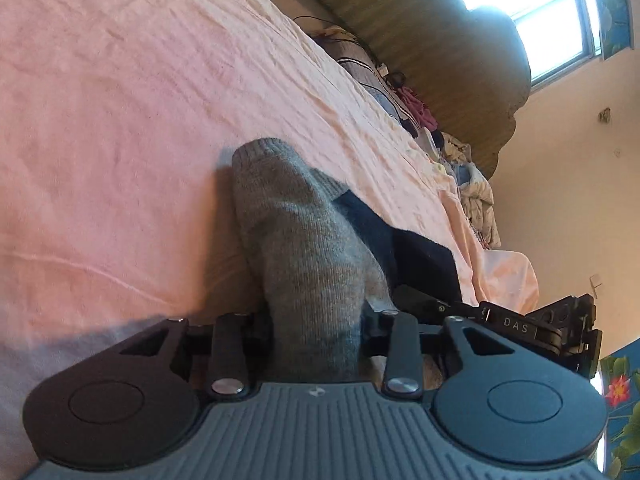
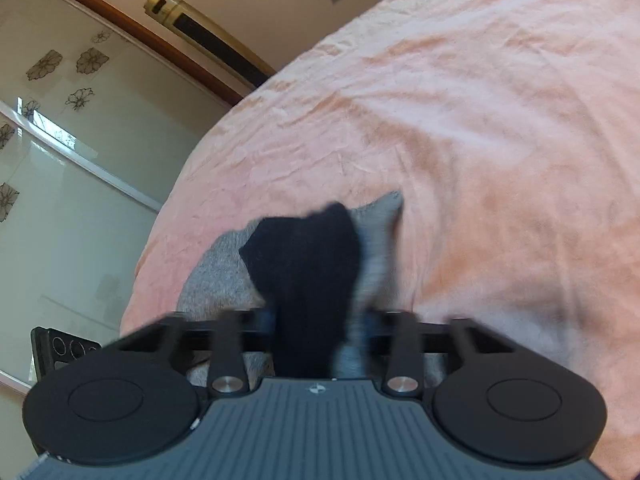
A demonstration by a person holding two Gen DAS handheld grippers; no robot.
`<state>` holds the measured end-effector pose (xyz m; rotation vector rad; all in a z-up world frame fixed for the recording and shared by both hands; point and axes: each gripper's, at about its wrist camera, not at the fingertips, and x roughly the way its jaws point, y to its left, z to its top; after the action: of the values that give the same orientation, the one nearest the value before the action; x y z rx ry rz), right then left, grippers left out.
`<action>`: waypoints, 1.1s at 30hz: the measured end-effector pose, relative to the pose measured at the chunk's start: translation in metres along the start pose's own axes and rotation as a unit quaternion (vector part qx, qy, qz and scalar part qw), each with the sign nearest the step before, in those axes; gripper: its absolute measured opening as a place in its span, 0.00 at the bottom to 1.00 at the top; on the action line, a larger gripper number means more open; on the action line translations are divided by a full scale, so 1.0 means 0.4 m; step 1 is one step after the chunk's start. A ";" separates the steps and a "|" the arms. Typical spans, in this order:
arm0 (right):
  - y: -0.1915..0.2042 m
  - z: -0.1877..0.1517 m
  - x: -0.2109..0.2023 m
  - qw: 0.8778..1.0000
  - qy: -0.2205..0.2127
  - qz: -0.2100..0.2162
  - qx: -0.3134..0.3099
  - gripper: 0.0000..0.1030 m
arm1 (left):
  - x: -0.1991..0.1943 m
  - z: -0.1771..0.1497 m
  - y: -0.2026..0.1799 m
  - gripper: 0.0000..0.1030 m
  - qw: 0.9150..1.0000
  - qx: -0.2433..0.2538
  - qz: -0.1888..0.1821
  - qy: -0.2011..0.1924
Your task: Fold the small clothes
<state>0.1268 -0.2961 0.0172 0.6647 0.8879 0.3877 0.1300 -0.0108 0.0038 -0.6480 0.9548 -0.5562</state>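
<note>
Two grippers hold socks low over a bed covered in a pink sheet.

The pink sheet (image 1: 120, 120) fills most of both views, creased, with a heap of mixed clothes (image 1: 468, 168) along its far edge below a window (image 1: 532, 12); in the right wrist view a sliding wardrobe door (image 2: 72, 160) with flower prints stands to the left. The left gripper (image 1: 316, 344) is narrowed onto a grey sock (image 1: 296, 248), which runs from between its fingers away over the sheet, a dark sock (image 1: 400, 248) just to its right. The right gripper (image 2: 316, 336), blurred, is closed on that dark sock (image 2: 308, 264), which hangs over grey knit (image 2: 224, 272) lying on the sheet.
</note>
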 end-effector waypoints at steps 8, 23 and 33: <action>0.072 0.081 0.034 0.997 -0.061 0.041 0.024 0.31 | -0.077 0.133 -0.015 0.36 0.995 0.052 0.057 -0.057; 0.102 -0.158 0.012 0.998 0.037 -0.010 -0.058 0.26 | -0.175 -0.100 0.038 0.14 0.997 0.055 0.053 0.011; 0.061 -0.213 -0.105 1.000 -0.011 0.018 -0.003 0.47 | -0.292 -0.184 -0.038 0.39 0.965 0.217 0.144 -0.046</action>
<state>0.0321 -0.2705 0.0196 0.6787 0.8547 0.4151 0.0090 0.0403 0.0487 -0.1360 0.7877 -0.4511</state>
